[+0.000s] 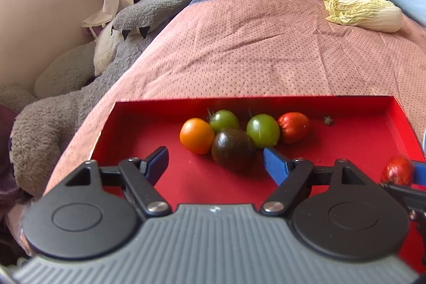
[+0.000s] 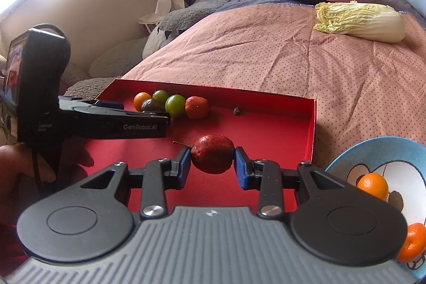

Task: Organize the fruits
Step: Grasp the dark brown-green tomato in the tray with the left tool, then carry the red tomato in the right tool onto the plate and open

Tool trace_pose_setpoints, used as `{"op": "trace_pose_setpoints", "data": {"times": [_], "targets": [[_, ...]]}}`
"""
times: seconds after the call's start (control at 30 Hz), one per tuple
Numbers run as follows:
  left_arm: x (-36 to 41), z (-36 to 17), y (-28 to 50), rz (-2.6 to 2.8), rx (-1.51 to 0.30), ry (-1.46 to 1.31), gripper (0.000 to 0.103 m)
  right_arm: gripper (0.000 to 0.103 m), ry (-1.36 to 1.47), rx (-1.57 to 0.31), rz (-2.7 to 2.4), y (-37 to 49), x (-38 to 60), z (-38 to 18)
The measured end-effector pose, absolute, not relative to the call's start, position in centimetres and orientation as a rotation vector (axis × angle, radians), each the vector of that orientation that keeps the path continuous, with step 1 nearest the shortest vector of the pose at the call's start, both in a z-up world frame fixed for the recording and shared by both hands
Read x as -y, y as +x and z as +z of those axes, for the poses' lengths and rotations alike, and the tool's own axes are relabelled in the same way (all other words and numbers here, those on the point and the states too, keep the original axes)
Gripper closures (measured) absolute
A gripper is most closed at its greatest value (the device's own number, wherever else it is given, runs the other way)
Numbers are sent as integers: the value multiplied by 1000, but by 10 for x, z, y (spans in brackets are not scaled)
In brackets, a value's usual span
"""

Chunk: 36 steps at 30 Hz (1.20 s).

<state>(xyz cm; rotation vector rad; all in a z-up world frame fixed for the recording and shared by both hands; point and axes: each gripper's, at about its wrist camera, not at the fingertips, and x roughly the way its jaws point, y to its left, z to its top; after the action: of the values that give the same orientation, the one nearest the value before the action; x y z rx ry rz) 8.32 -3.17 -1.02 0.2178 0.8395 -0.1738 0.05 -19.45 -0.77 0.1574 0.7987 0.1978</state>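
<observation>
Five tomatoes (image 2: 171, 104) cluster beyond the right gripper's (image 2: 213, 164) red fruit (image 2: 212, 156).

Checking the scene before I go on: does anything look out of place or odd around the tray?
Two things. A napa cabbage lies alone on the pink bedspread, far beyond the red tray, and it is no fruit. A small dark bit of debris, maybe a loose stem cap, sits on the tray floor right of the tomatoes.

Both views low, close, sharing red tray (image 1: 394, 108)
</observation>
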Motion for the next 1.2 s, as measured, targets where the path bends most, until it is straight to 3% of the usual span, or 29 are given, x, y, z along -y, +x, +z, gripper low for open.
{"op": "trace_pose_setpoints", "data": {"times": [0.07, 0.2, 0.37, 0.47, 1.2], "targets": [[32, -9, 87, -194, -828, 219, 24, 62, 157, -800, 200, -1, 194, -8], [34, -11, 83, -218, -821, 229, 38, 62, 161, -807, 195, -4, 195, -11], [32, -9, 79, -224, -814, 223, 44, 62, 161, -809, 197, -10, 194, -11], [29, -8, 74, -252, -821, 203, 65, 62, 160, -808, 198, -15, 193, -10], [27, 5, 29, -288, -779, 197, 65, 62, 167, -803, 170, -65, 206, -6]]}}
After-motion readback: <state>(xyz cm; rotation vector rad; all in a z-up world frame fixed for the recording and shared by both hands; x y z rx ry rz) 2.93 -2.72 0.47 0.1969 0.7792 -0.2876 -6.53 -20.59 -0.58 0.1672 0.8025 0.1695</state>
